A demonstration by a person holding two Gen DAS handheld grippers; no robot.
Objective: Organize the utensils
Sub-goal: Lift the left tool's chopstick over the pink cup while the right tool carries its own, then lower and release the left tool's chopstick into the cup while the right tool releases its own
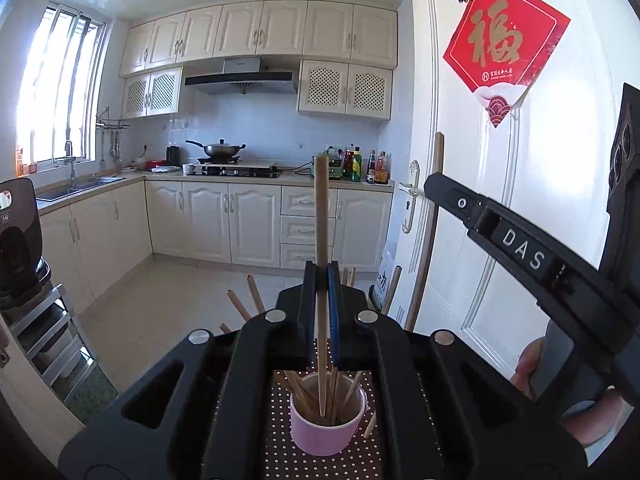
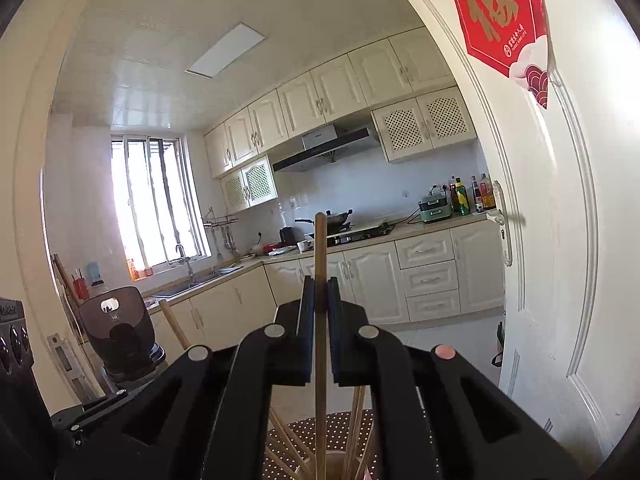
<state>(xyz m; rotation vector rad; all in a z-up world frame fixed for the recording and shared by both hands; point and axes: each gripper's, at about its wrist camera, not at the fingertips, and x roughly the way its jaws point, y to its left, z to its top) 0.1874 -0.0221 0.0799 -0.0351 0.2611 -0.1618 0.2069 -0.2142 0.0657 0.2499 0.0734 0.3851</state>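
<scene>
Each tool pinches one upright chopstick: the left tool holds a chopstick above the pink cup on the dotted tabletop, where several already stand; the right tool holds another chopstick. Both remain to be dropped in, and one stick lies beside the cup.

Held stick: long pale wooden chopstick, matt, fine-grained
Cup: round pink cup, smooth with a soft sheen, looks plastic
Cloth: brown cloth with white dots under the cup, matt weave
Left claw: matt black plastic, bright metal rivets, blue pad on one finger
Right claw: the same matt black plastic
Door: white panelled door, glossy paint
Poster: red paper diamond poster, gold print
</scene>
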